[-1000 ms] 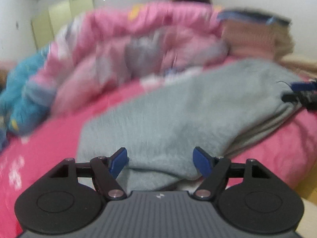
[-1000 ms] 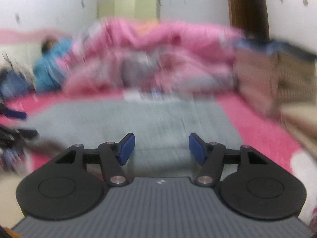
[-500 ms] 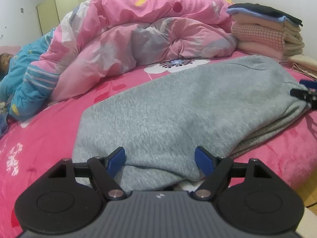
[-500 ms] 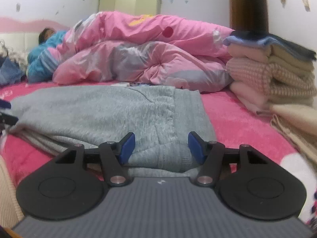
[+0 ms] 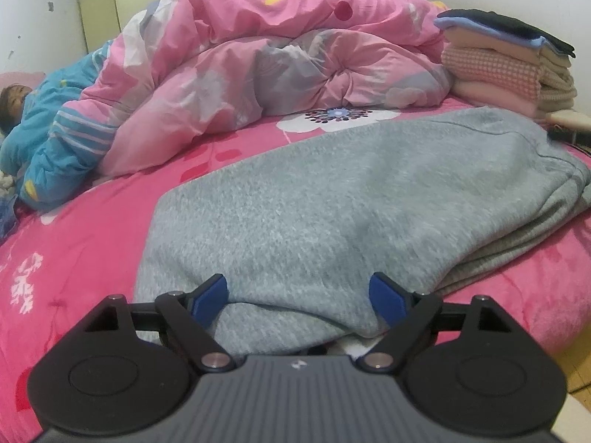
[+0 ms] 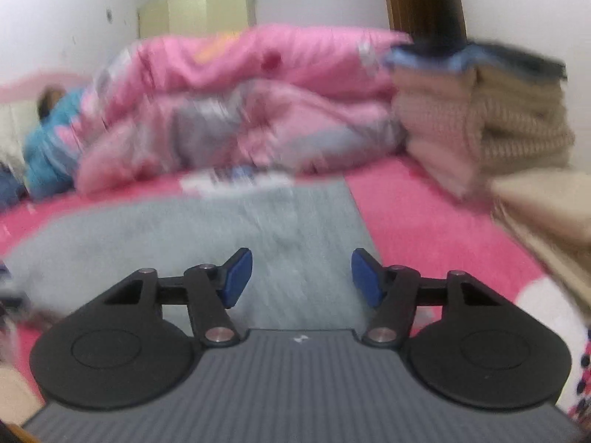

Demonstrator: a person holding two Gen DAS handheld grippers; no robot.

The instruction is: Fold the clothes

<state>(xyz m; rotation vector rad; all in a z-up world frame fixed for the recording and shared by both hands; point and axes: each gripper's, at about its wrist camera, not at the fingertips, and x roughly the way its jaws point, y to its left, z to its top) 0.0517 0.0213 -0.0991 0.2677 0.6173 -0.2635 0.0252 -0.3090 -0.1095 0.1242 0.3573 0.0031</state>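
A folded garment (image 5: 332, 199) lies along the near edge of the bed (image 5: 92, 243). Behind it a bunched quilt (image 5: 277, 59) spans the bed's far side. A stack of folded clothes (image 5: 509, 62) sits at the far right corner, apparently touching the quilt.

Open pink bed sheet (image 5: 85, 243) is left clear to the left of the grey garment (image 5: 332, 199). The far side is blocked by the heaped pink quilt (image 5: 280, 51); the right is closed off by a stack of folded clothes (image 6: 480, 118).
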